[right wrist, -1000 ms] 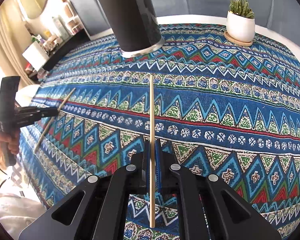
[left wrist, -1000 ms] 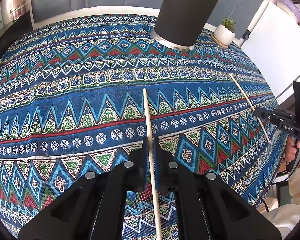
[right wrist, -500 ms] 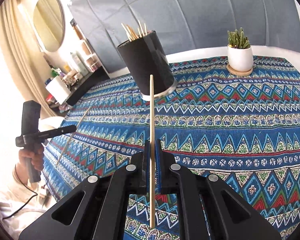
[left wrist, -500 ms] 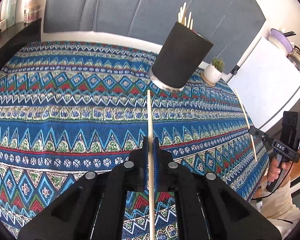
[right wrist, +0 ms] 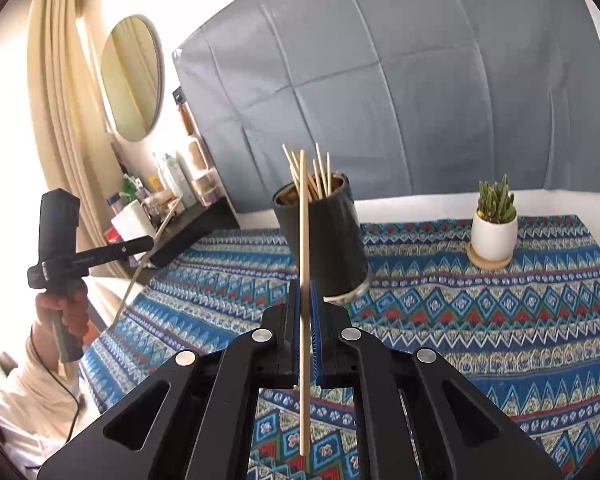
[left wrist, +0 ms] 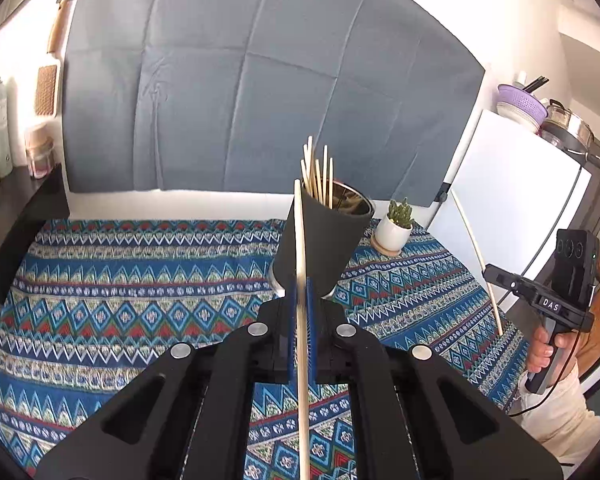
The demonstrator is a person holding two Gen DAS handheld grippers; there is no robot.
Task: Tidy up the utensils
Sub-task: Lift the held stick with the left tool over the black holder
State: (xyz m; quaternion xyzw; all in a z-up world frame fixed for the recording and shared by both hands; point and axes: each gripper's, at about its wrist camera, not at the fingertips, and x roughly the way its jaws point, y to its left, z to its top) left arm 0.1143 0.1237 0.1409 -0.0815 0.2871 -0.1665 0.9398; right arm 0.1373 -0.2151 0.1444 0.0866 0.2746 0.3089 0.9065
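Thin pale wooden chopstick (left wrist: 301,280) sits pinched between my left gripper (left wrist: 300,320)'s blue pads, its tip at twelve o'clock crossing the black cylindrical utensil holder (left wrist: 320,236). My right gripper (right wrist: 305,320) clamps a second pale wooden chopstick (right wrist: 304,264) likewise, pointing twelve o'clock at the same holder, where several sticks stand. The holder rests on the blue zigzag-patterned tablecloth (right wrist: 480,312); a small cactus in a white pot (right wrist: 493,228) stands at two o'clock
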